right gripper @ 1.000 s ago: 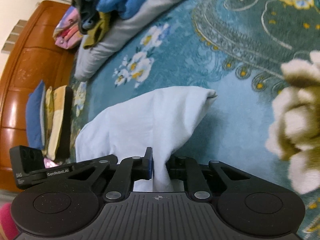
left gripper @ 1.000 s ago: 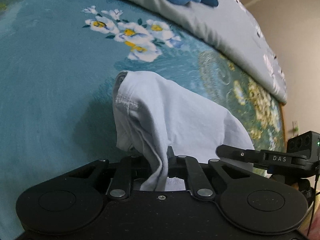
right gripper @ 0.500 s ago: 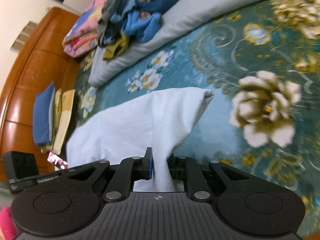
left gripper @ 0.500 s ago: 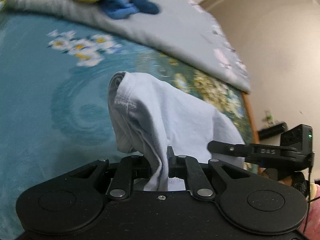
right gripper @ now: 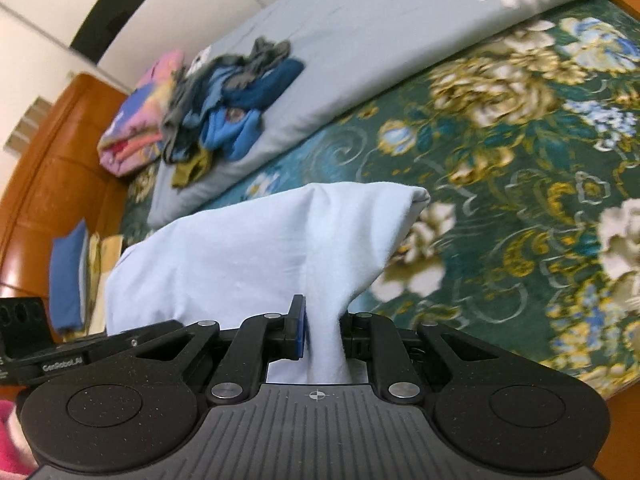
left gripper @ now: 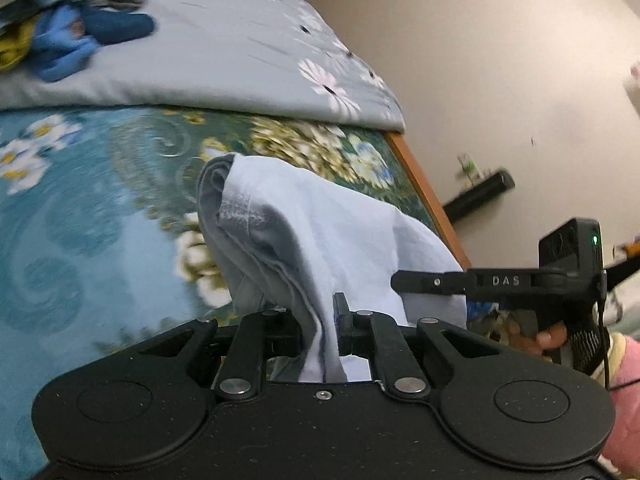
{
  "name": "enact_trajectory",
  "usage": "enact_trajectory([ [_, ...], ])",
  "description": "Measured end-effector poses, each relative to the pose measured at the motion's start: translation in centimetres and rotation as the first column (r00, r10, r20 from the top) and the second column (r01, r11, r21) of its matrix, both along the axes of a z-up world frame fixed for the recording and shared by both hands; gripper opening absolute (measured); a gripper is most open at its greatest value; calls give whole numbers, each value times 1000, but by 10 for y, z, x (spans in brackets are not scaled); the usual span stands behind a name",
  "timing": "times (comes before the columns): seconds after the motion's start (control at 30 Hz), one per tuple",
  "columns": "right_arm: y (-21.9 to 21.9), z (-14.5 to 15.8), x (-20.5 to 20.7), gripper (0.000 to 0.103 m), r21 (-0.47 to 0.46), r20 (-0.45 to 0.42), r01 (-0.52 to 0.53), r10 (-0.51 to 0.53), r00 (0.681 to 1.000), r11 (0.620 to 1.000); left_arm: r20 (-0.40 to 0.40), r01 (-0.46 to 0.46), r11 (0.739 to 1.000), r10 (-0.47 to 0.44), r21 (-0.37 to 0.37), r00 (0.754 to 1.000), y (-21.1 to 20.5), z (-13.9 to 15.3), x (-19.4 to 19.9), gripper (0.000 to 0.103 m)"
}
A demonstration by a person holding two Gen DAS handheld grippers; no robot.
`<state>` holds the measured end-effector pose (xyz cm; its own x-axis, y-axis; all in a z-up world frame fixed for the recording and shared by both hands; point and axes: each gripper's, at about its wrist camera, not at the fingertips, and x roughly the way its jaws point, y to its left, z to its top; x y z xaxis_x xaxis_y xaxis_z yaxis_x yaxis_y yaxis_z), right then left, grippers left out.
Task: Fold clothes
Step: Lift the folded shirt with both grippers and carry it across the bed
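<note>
A pale blue garment (left gripper: pixel 328 236) hangs stretched between both grippers above the teal flowered bedspread (left gripper: pixel 80 216). My left gripper (left gripper: pixel 320 320) is shut on one bunched edge of it, hem seams showing. In the right wrist view the same garment (right gripper: pixel 260 252) spreads wide and smooth, and my right gripper (right gripper: pixel 324 328) is shut on its other edge. The right gripper's body (left gripper: pixel 568 276) shows at the right of the left wrist view, held by a hand. The left gripper's body (right gripper: pixel 40 340) shows at the left edge of the right wrist view.
A grey flowered quilt (right gripper: pixel 380 40) lies along the far side of the bed with a heap of blue, grey and yellow clothes (right gripper: pixel 236 100) on it. Folded pink bedding (right gripper: pixel 132 132) and a wooden headboard (right gripper: pixel 52 168) are at left. The bed's wooden edge (left gripper: pixel 428 196) and a beige wall are at right.
Both grippers have risen and tilted up with the garment still held. The views now take in more of the quilt, the clothes heap and the wall, and less of the bedspread.
</note>
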<state>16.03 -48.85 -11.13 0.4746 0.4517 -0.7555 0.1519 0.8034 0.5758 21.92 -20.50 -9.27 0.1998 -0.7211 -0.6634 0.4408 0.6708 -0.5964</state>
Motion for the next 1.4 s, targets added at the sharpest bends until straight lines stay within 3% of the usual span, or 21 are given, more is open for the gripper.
enact_trajectory([
  [0.13, -61, -19, 6, 10, 12, -18, 0, 0, 1000, 1000, -12, 32, 998, -32, 46, 999, -71, -24, 11, 10],
  [0.4, -212, -55, 36, 10, 24, -83, -60, 62, 995, 998, -95, 14, 991, -1, 136, 995, -220, -79, 15, 10],
  [0.67, -304, -104, 63, 10, 28, -176, -125, 128, 976, 992, -155, 43, 974, -8, 225, 988, -315, -118, 25, 10],
  [0.97, -368, -157, 78, 10, 75, -190, -128, 140, 972, 989, -177, 62, 959, -13, 275, 984, -376, -155, 42, 10],
  [1.23, -385, -202, 81, 10, 69, -245, -127, 141, 959, 989, -238, 82, 926, 8, 368, 971, -379, -199, 45, 10],
  [1.4, -399, -212, 74, 11, 65, -267, -80, 95, 959, 995, -265, 76, 918, 33, 390, 964, -371, -208, 44, 11],
])
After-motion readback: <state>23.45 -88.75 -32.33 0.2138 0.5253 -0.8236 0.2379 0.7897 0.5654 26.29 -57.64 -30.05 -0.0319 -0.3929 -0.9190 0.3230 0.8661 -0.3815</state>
